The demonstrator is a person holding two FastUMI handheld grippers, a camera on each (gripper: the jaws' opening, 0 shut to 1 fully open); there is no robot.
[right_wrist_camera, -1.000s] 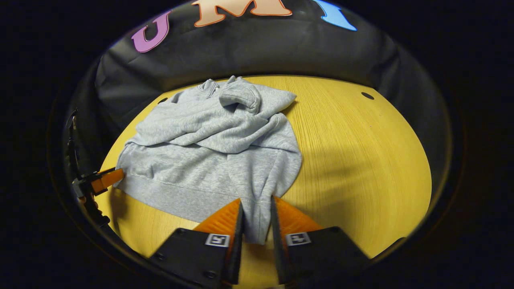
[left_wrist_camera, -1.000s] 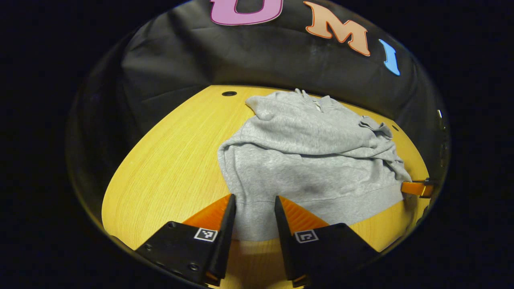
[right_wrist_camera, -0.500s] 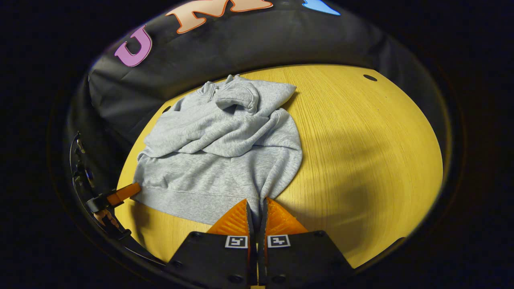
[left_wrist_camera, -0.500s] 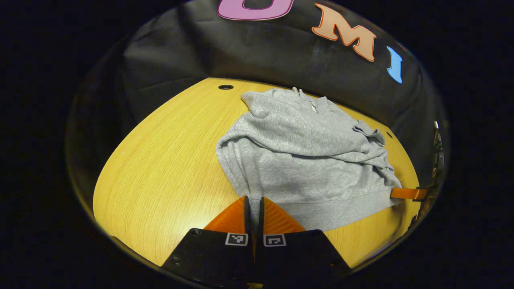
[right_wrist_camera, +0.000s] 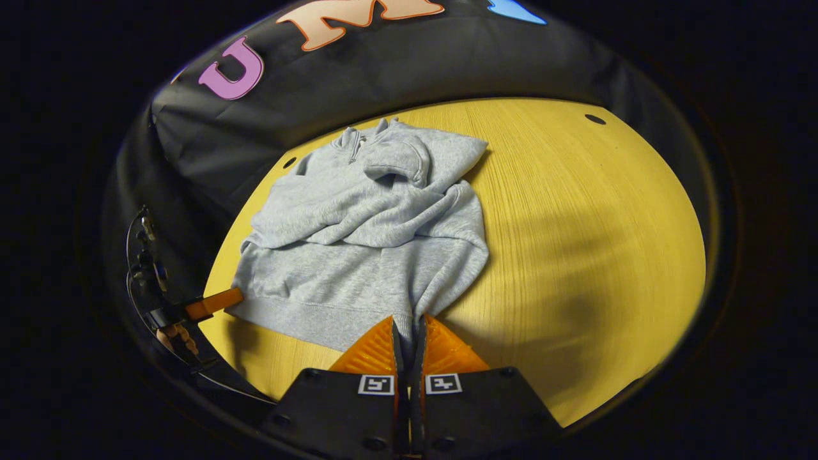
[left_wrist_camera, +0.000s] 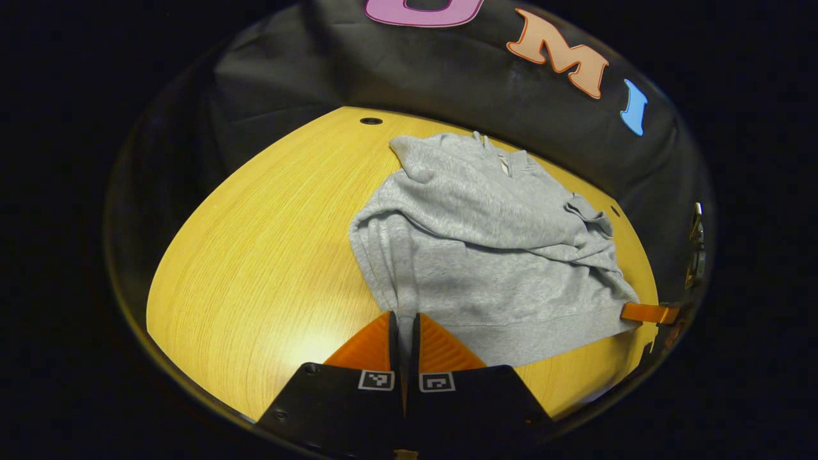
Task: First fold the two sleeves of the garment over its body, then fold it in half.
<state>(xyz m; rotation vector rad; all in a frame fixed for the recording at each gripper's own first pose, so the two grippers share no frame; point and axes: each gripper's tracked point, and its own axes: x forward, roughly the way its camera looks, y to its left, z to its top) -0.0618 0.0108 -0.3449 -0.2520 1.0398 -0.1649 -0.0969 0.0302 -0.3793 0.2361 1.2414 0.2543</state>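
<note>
No readable text, brand or number was found. Small square black-and-white coded markers (left_wrist_camera: 376,379) were seen on the gripper bodies at the bottom centre of both views, bearing no legible characters.

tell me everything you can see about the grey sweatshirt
The grey sweatshirt looks like soft fleece knit with a ribbed hem and a short collar opening at the far end. It lies on the yellow wooden table, both sleeves already folded across its body, one cuff bunched near the collar. The left gripper and the right gripper each pinch a corner of the near hem, where the cloth gathers into creases.
</note>
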